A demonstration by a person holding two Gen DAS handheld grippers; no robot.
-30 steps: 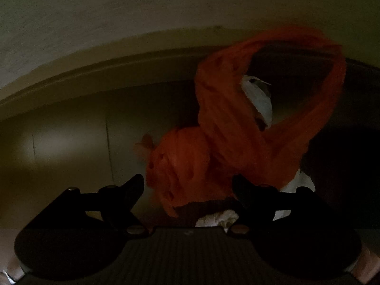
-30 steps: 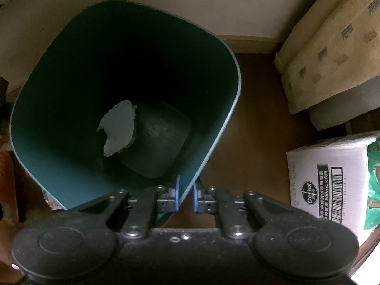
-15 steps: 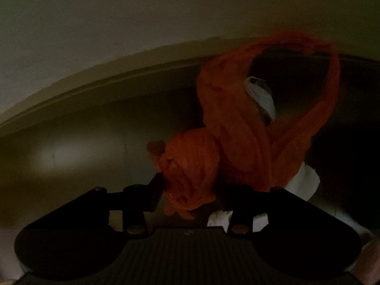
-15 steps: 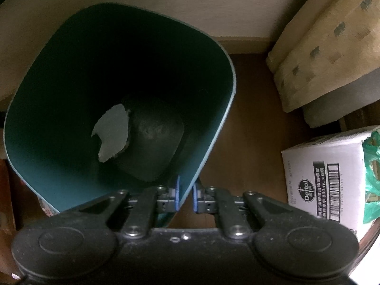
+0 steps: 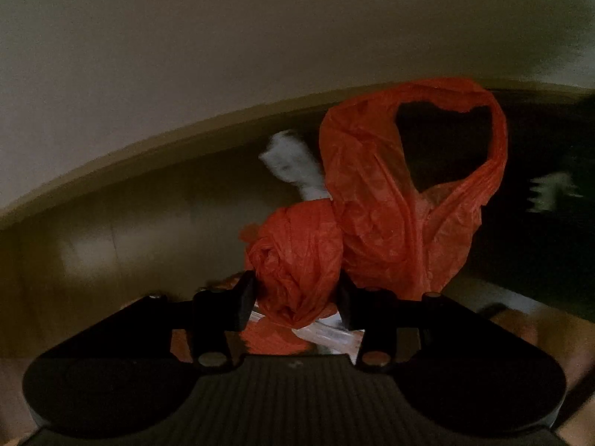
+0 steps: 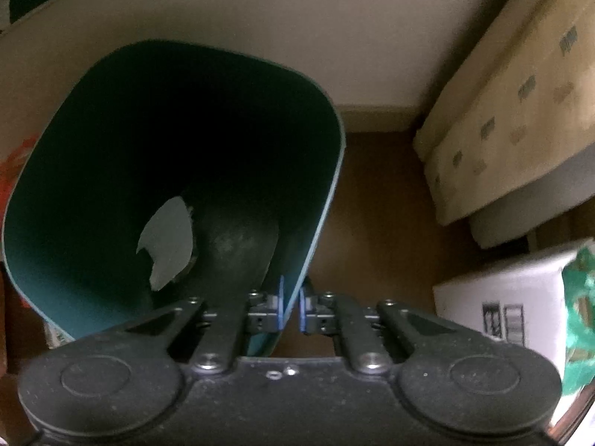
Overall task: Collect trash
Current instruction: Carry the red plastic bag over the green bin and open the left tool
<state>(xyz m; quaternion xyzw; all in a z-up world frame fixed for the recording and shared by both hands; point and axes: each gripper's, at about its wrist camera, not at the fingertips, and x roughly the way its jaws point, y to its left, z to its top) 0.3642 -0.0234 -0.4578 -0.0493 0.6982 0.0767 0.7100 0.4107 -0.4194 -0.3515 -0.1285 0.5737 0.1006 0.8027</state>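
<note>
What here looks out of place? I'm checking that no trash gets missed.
A pale torn scrap lies stuck low inside the otherwise empty teal bin, which the right gripper pinches by its rim. The left gripper grips the knotted orange bag; white paper shows behind it.

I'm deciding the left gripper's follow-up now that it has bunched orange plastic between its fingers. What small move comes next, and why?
Probably carry the crumpled orange plastic bag, pinched in the left gripper, over the open dark green plastic bin. The right gripper clamps the bin's rim, and only a pale scrap lies inside.
</note>
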